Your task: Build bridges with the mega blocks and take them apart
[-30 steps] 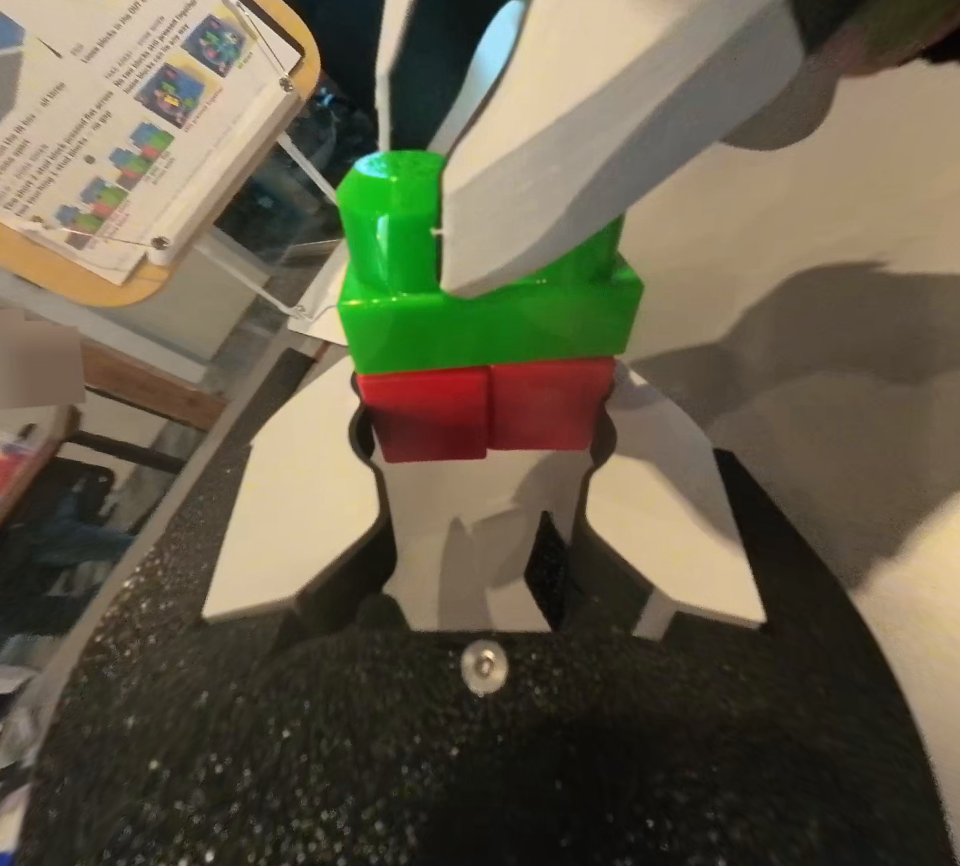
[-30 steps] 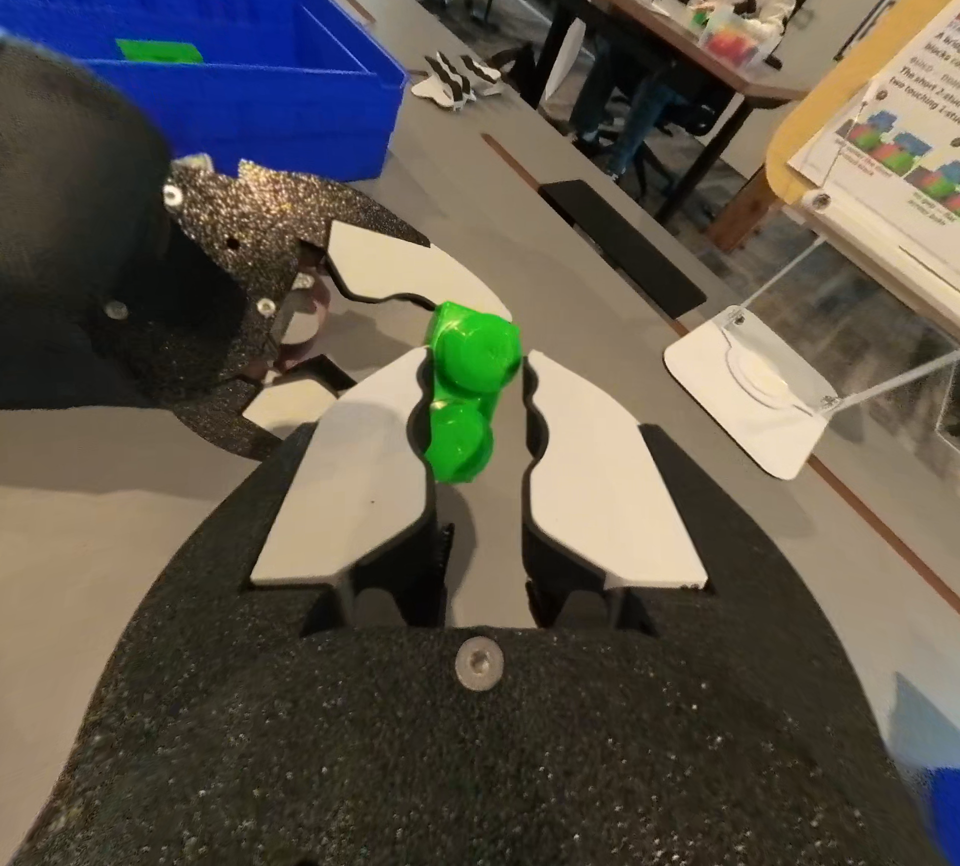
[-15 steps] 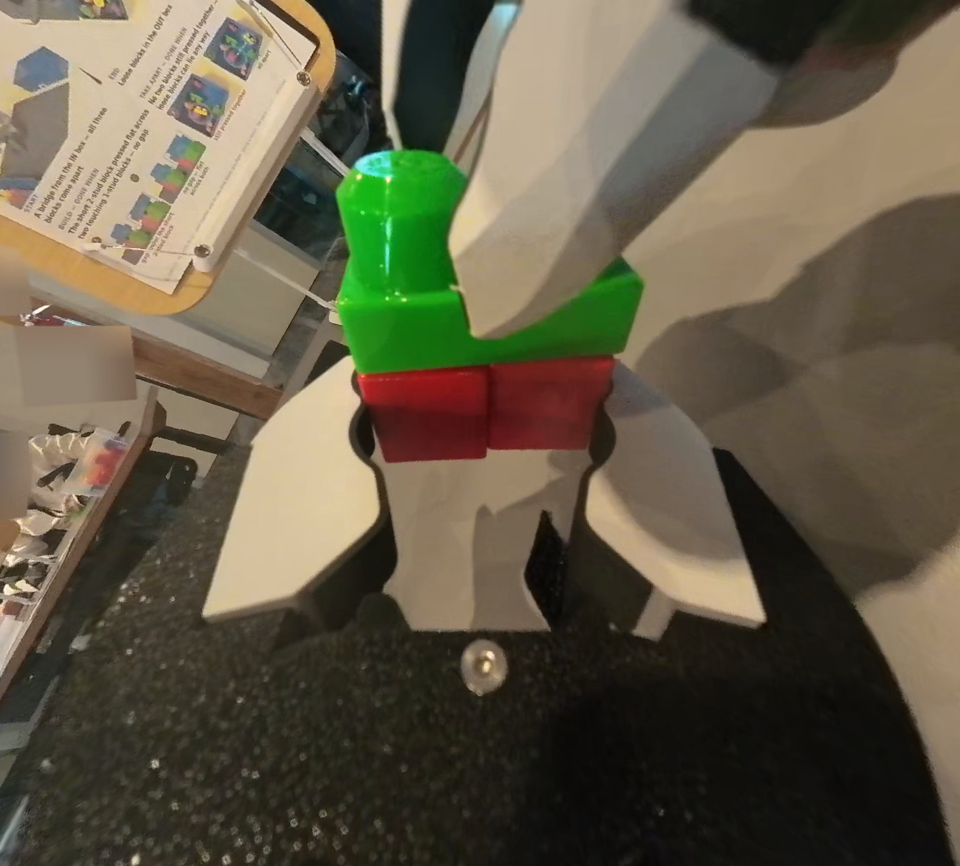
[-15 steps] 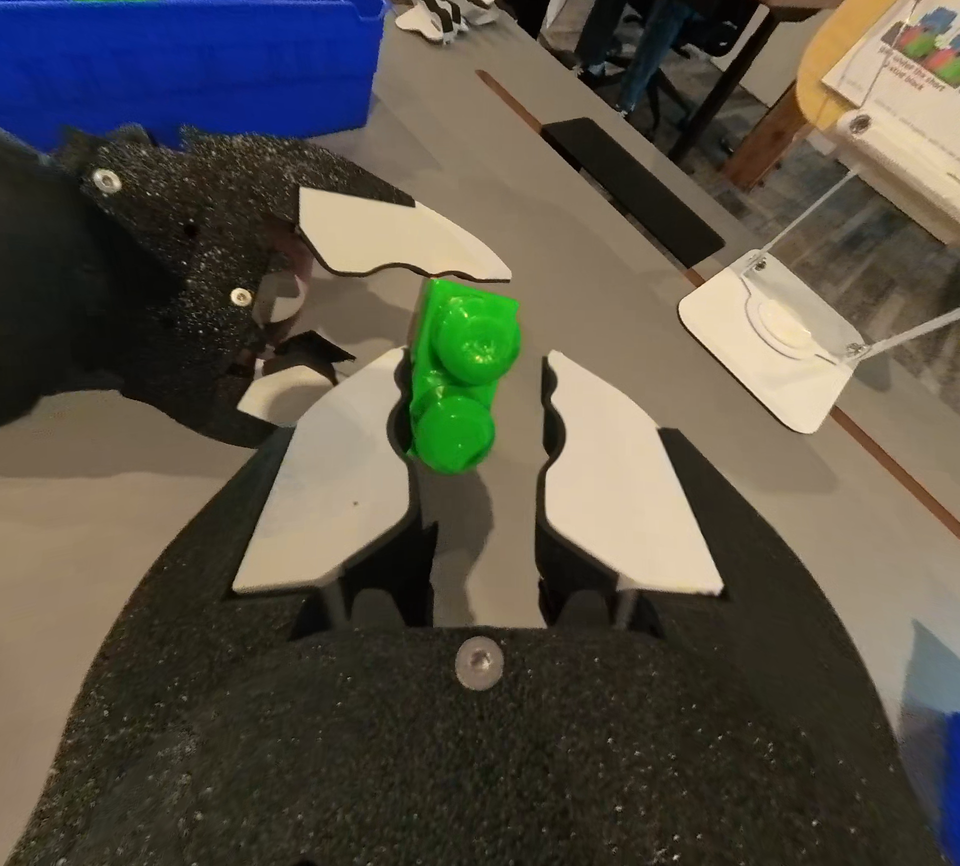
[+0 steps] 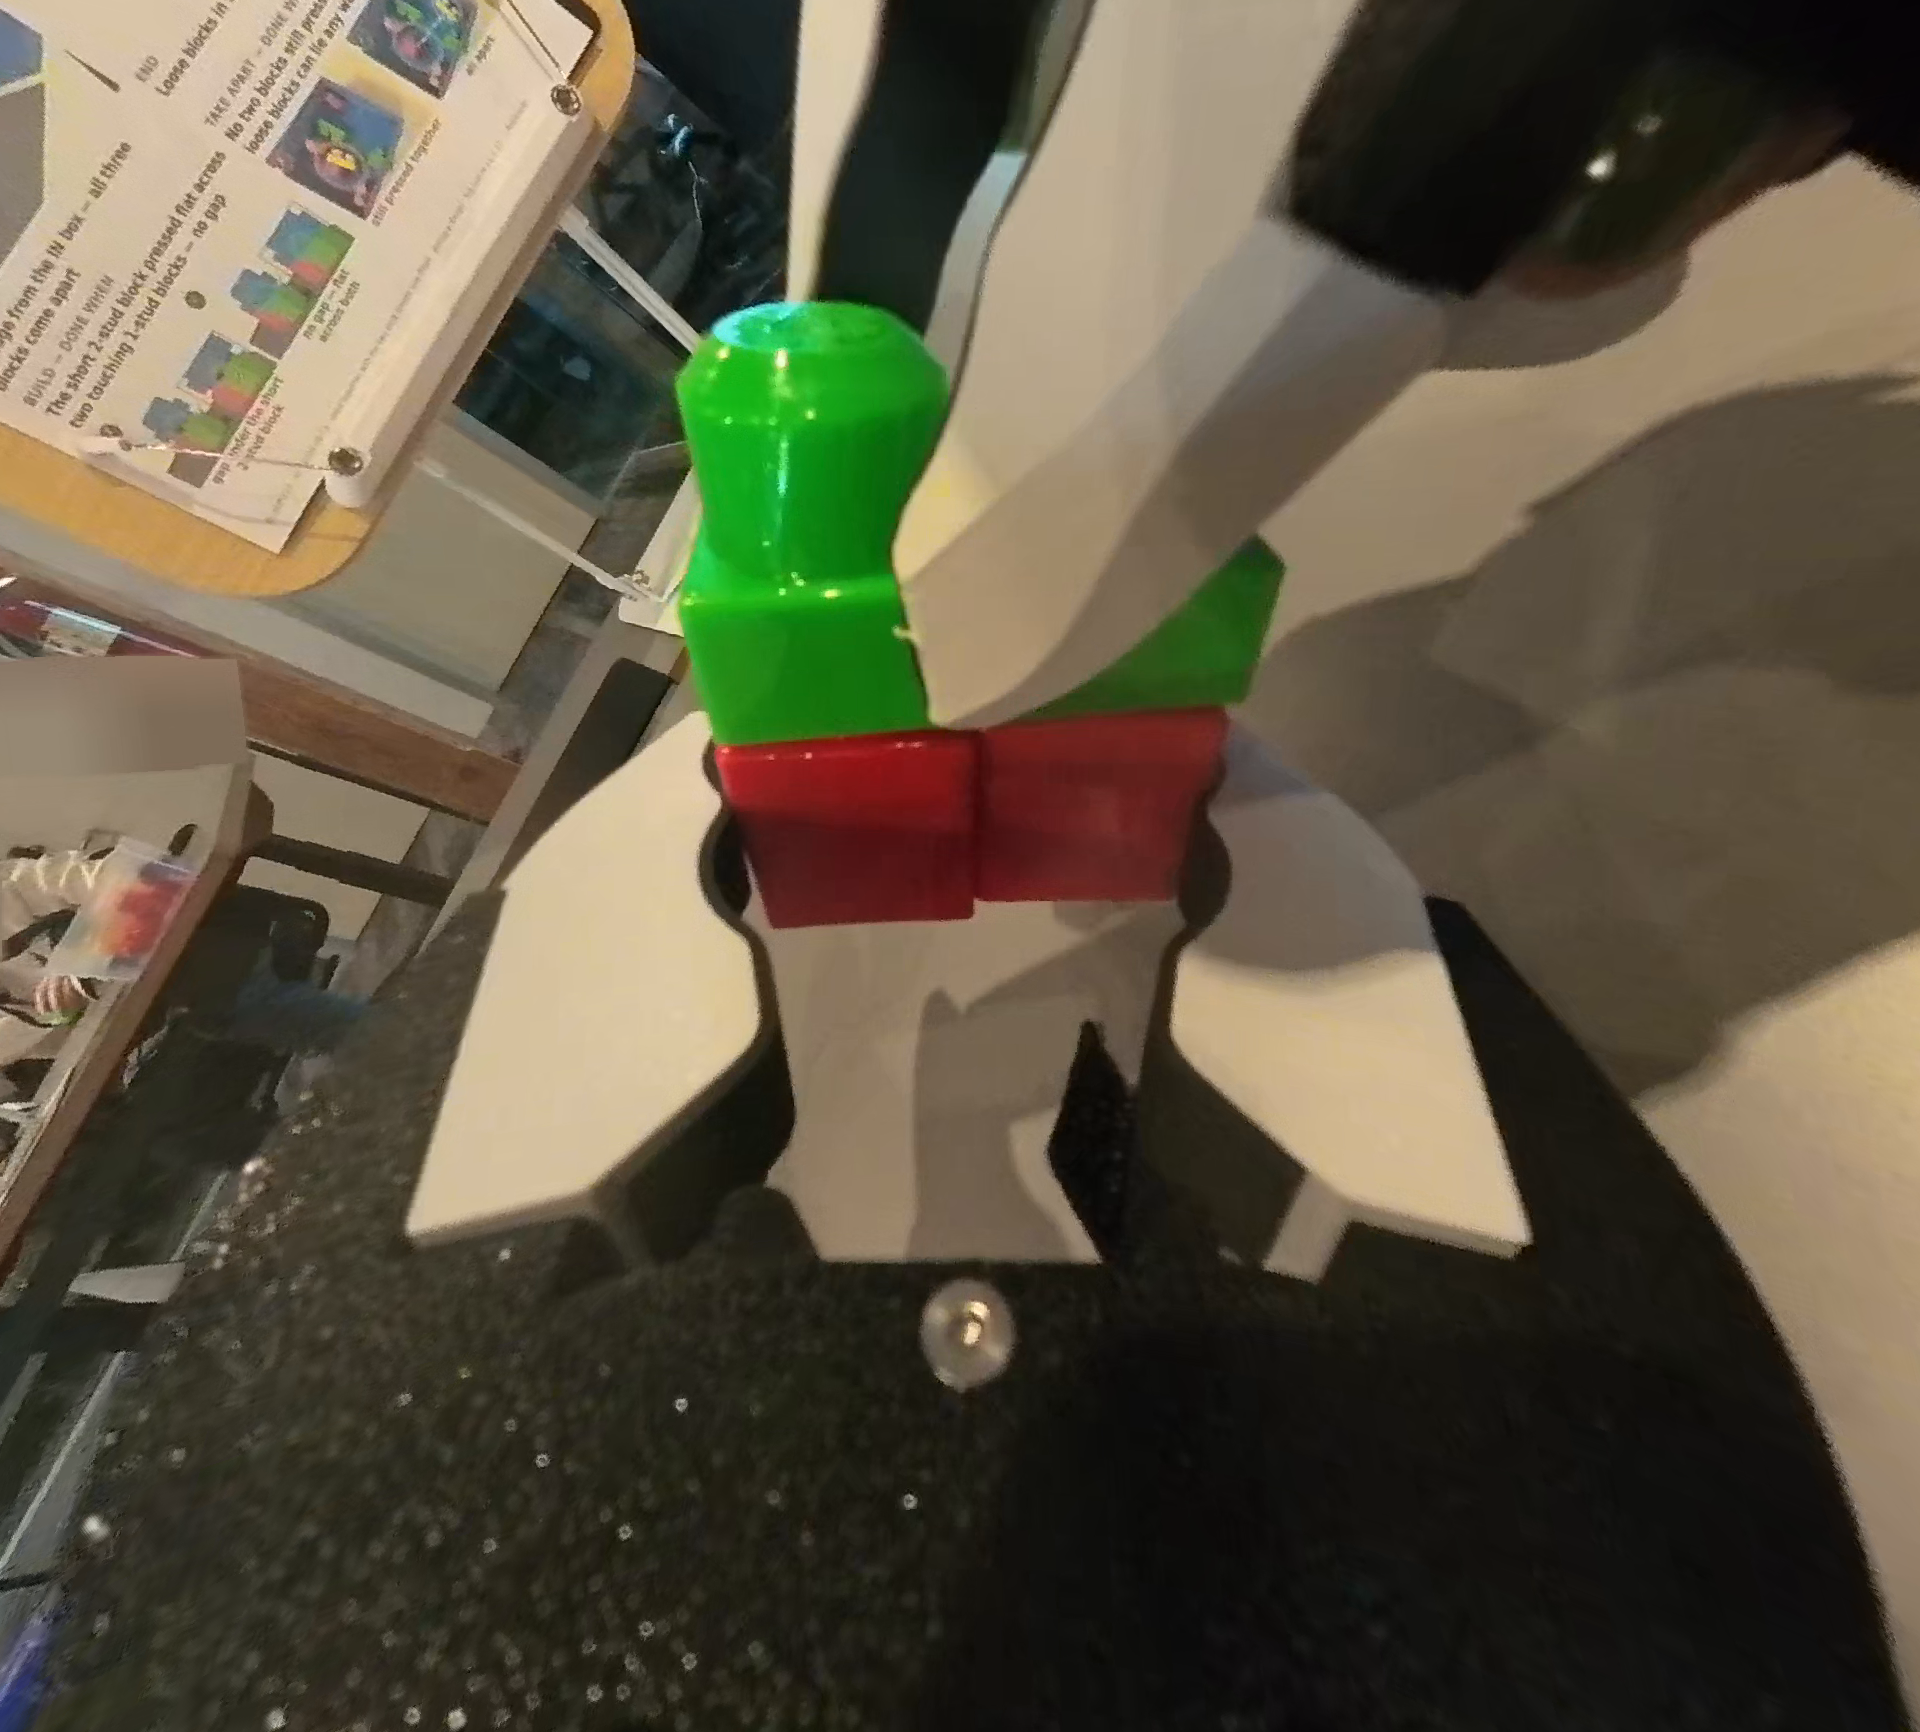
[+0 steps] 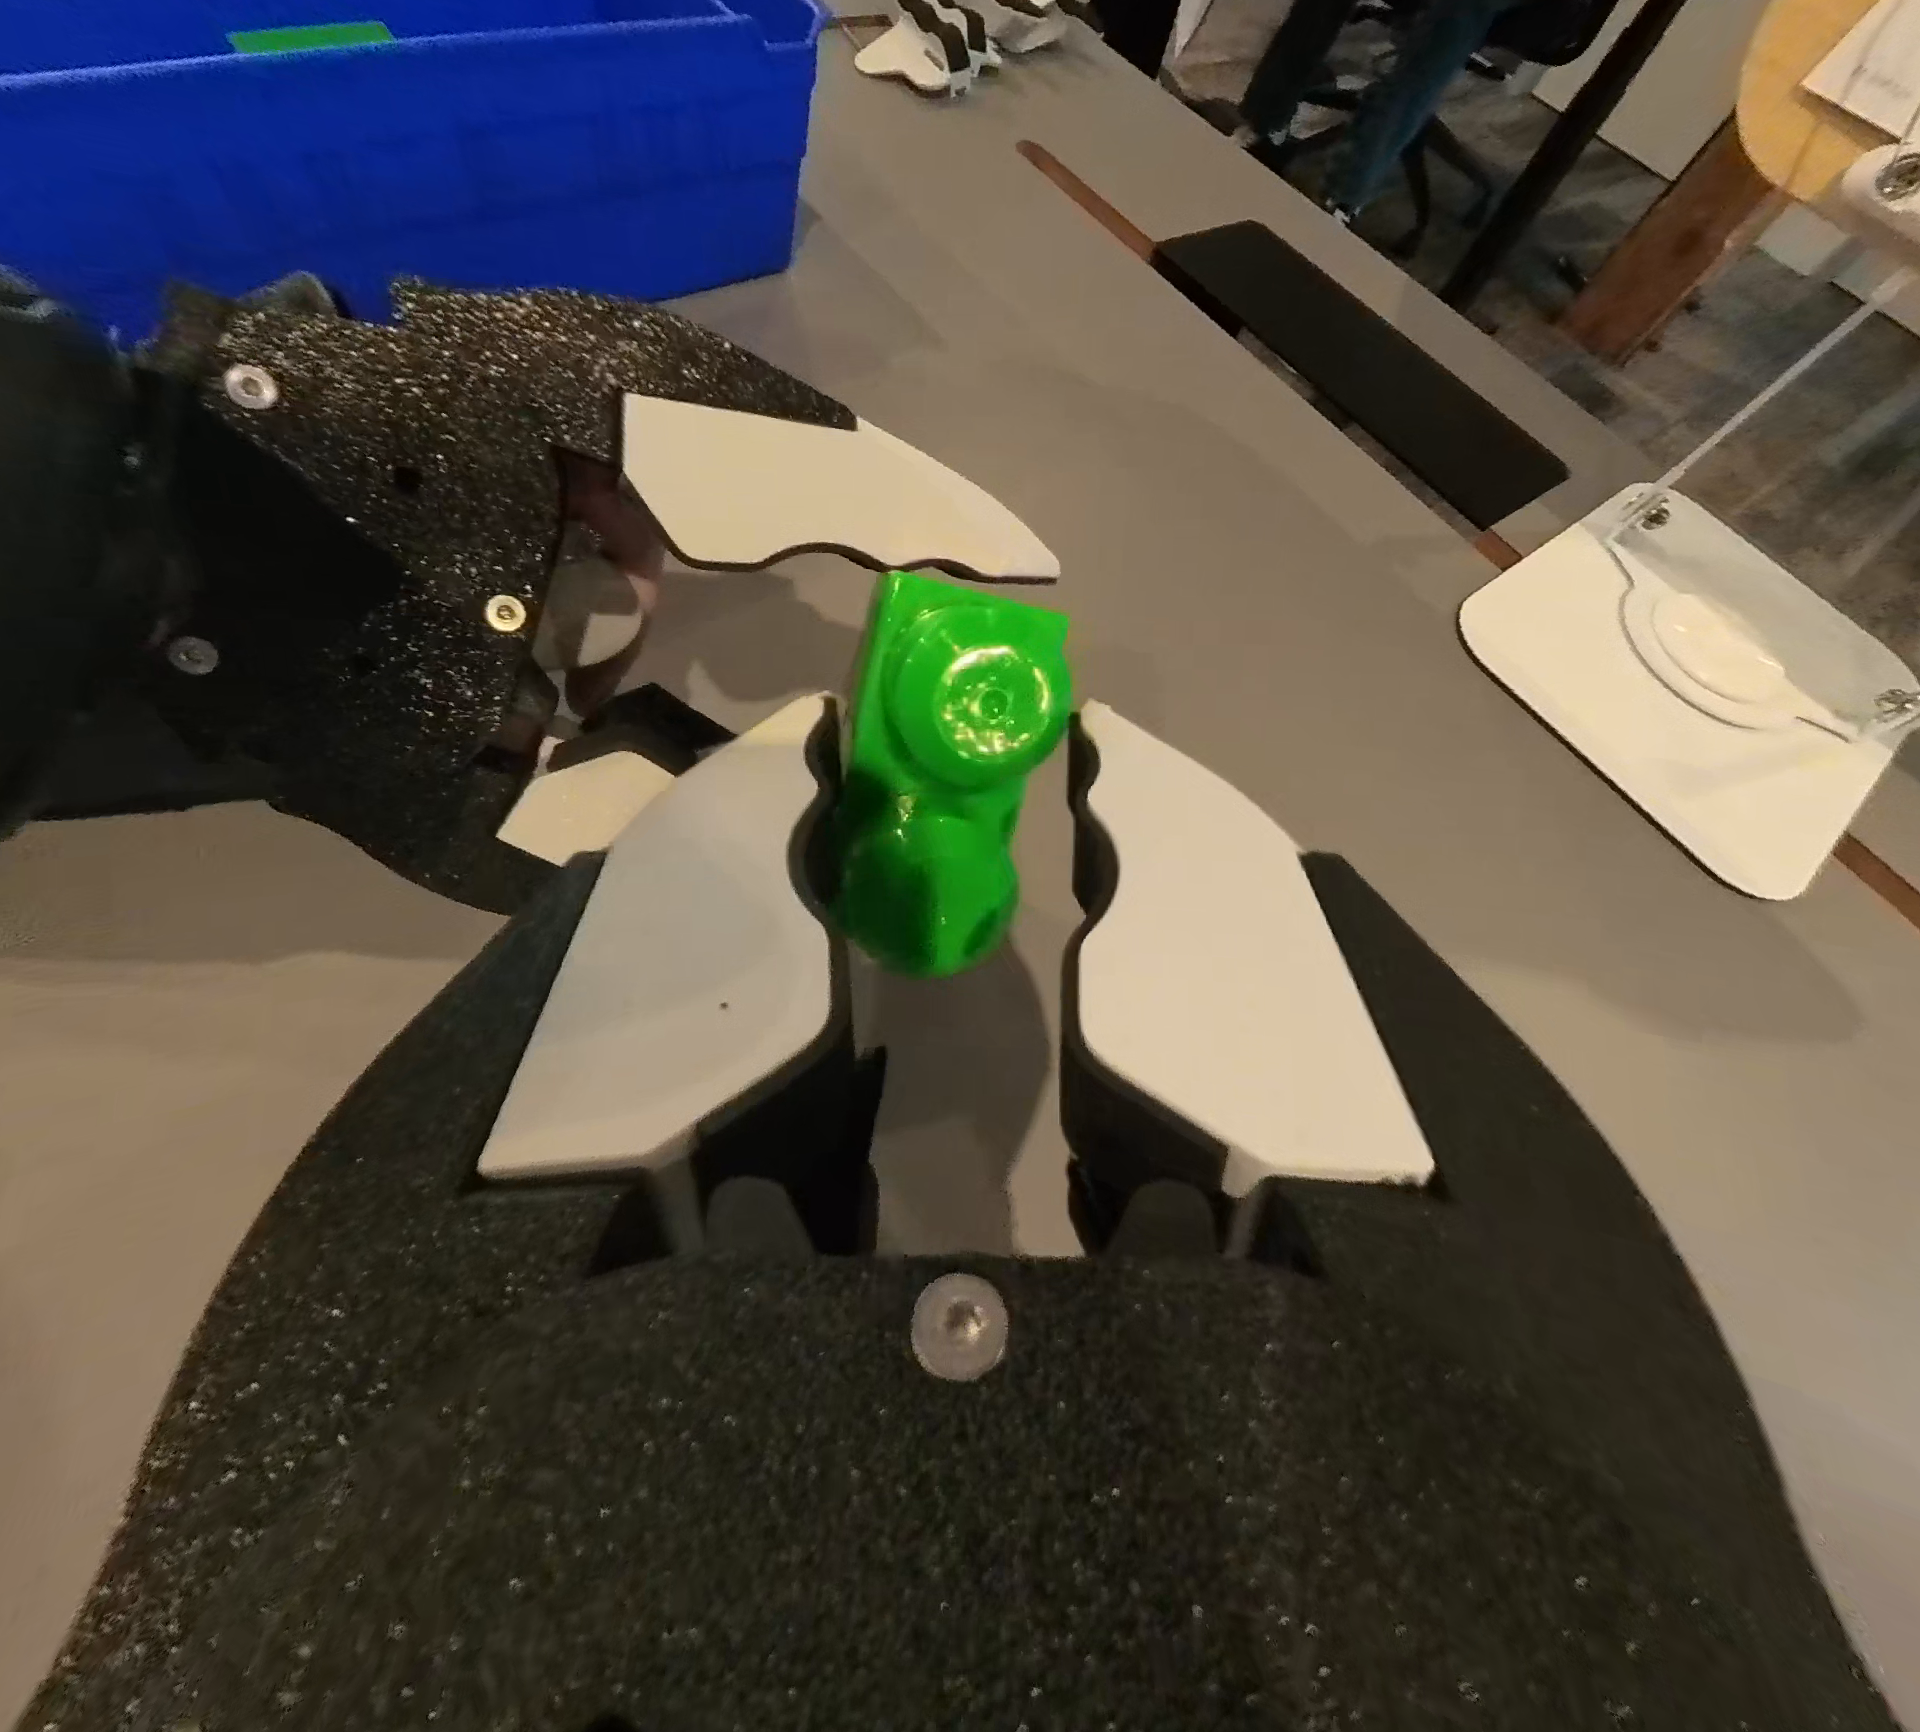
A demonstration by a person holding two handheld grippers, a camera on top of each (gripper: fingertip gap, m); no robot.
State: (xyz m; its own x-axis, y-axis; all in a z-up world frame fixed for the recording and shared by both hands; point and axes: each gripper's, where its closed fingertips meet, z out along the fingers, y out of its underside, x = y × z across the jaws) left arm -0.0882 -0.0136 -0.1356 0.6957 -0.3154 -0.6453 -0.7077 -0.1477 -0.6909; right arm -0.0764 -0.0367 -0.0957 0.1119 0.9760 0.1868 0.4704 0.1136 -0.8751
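Bridge work is at the join: the left gripper [image 5: 971, 809] clamps two red one-stud blocks [image 5: 966, 815] side by side between its fingers, and a green two-stud block [image 5: 790, 643] sits flat across their tops, directly ahead of its fingertips. From above, the right gripper [image 6: 951, 815] straddles the same green block [image 6: 940, 799]; its left finger touches the block's side while a gap shows at the right finger, so its jaws stand parted rather than clamped. Whether this is the end of building or the start of taking apart cannot be told from these views. Judging by the seated cap, the next move calls for the right gripper either to lift clear or to close on the green block and pull it off, with the left holding the reds firm. Beyond the left gripper stands a blue bin [image 6: 769, 155].
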